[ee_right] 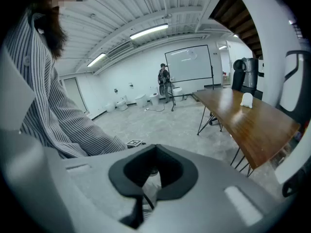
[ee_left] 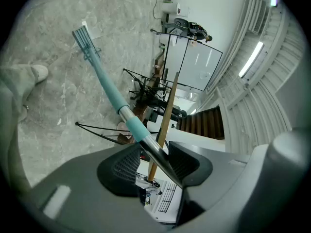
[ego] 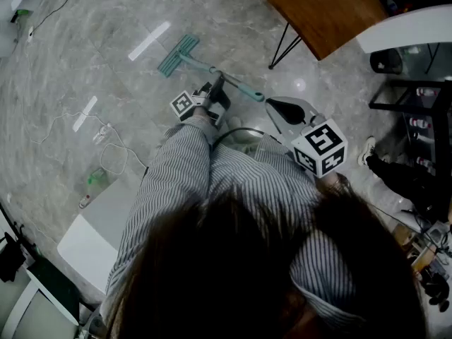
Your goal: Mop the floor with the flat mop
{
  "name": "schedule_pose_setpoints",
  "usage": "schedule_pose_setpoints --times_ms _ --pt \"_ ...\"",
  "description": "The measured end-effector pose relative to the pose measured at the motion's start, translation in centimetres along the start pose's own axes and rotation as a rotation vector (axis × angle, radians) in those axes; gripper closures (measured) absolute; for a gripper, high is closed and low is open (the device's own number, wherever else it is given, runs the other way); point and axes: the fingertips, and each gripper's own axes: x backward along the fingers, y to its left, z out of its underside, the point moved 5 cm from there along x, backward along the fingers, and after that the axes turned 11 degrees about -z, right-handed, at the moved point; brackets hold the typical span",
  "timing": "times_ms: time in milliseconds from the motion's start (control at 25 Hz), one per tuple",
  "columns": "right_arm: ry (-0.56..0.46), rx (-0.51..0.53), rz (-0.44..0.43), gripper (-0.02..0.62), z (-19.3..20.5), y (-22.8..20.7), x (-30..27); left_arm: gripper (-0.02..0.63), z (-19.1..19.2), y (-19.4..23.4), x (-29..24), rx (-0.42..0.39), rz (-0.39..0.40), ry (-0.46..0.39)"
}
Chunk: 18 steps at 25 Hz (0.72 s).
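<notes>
While the left gripper (ee_left: 154, 160) has its jaws clamped on the flat mop (ee_left: 109, 89) pole, the mop head (ee_left: 83, 37) resting on the floor (ee_left: 63, 110) far ahead, the right gripper (ee_right: 143, 198) is fully closed and empty.

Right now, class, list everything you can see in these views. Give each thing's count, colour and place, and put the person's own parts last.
flat mop: one, teal head and teal-and-metal handle, head on the floor ahead
floor: one, grey marbled, all around
wooden table: one, brown top on thin black legs, upper right
white desk: one, lower left
cables: several, white, on the floor at left
shelf rack: one, black, far right
striped sleeves: two, grey and white, behind the grippers
left gripper: one, grey, shut on the flat mop's handle
right gripper: one, grey, jaws together, near the handle's upper end
</notes>
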Motion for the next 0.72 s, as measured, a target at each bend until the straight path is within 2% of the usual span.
schedule_pose_setpoints --times_ms 120,360,520,600,680,720 --pt "-0.001 -0.002 0.005 0.595 0.0 -0.1 -0.4 0.432 -0.4 0.1 0.2 -0.024 -0.023 0.004" --pt "0.003 -0.038 0.009 0.595 0.6 -0.2 -0.4 0.434 -0.4 -0.1 0.2 -0.010 -0.009 -0.018" --pt "-0.056 -0.087 -0.018 0.590 0.3 -0.3 -0.9 0.434 -0.4 0.2 0.1 -0.006 -0.007 -0.015" --pt "-0.034 -0.100 -0.029 0.529 0.7 -0.5 -1.2 0.436 -0.3 0.4 0.2 0.000 -0.011 -0.007" --pt "0.002 -0.129 -0.057 0.435 1.2 -0.6 -1.8 0.436 -0.4 0.6 0.2 0.007 -0.013 -0.005" --pt "0.012 -0.146 -0.064 0.431 1.4 -0.7 -2.2 0.439 -0.5 0.6 0.1 0.010 -0.012 -0.003"
